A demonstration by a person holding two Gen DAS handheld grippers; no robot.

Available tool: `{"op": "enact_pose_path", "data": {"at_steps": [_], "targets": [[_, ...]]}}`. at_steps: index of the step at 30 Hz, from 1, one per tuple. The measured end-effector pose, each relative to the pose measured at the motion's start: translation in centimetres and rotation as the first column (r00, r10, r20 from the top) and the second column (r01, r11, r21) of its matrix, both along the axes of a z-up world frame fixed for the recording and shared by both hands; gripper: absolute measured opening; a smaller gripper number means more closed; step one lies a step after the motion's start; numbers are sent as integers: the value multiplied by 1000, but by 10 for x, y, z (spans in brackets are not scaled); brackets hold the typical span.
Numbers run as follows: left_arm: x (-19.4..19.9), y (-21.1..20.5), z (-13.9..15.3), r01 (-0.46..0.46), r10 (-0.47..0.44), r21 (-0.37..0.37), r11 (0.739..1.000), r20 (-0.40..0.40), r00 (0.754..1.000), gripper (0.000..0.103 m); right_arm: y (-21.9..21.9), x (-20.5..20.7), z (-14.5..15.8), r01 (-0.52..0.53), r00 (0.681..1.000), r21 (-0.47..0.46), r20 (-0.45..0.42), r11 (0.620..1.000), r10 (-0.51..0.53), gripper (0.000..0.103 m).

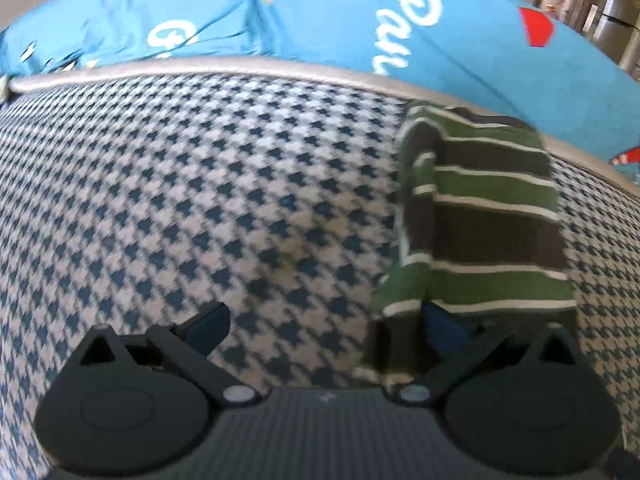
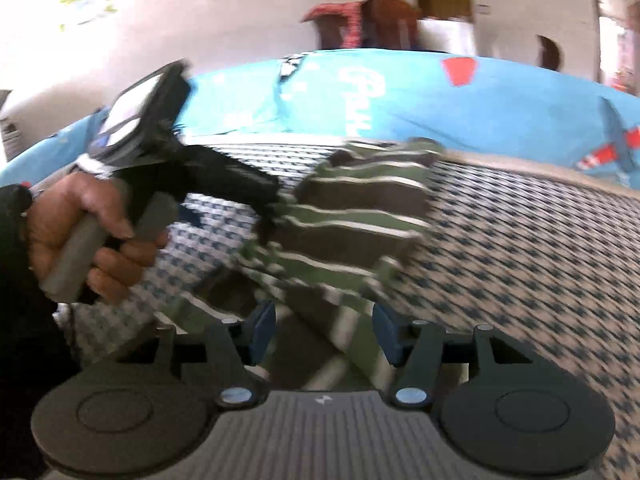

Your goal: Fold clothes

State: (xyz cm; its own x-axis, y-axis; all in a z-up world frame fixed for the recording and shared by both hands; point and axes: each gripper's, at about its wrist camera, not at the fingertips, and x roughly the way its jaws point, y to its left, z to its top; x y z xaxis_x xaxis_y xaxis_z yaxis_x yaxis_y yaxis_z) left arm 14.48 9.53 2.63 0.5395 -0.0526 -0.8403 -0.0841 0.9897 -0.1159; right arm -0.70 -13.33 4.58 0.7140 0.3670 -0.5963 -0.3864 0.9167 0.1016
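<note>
A folded green and dark striped garment (image 1: 492,216) lies on the right of a houndstooth cloth surface (image 1: 200,180). My left gripper (image 1: 326,328) is open wide, and its right finger (image 1: 444,328) touches the garment's near left edge. In the right wrist view the garment (image 2: 360,208) is blurred and stretches towards the camera. A strip of it lies between the pads of my right gripper (image 2: 324,334), whose jaws stand apart. The left gripper (image 2: 268,220) reaches the garment's left side, held by a hand (image 2: 80,232).
A bright blue printed sheet (image 1: 320,20) covers the bed behind the houndstooth surface (image 2: 520,260), past a grey border (image 1: 240,68). Far back, clothes (image 2: 360,20) hang against a white wall. A doorway is at the far right.
</note>
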Motion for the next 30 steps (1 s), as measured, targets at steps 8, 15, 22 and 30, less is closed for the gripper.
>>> {"op": "enact_pose_path", "data": {"at_steps": [8,15,22,30], "targets": [[-9,8,-11,-26,27,27,999,-16,1000,103,-46,-20,-1,234,972,4,-32,972,-234,56],[-21,0,-14,-18,17,68,998,18,1000,103,-59,-13,-11,294,954,19,-67,956,-292,56],[-55,6,-7,-49,49,7,999,53,997,103,-60,-3,-20,297,953,39,-80,954,-293,56],[-92,10,-10,-71,73,-42,997,55,996,103,-52,2,-26,279,960,18,-39,960,-278,35]]}}
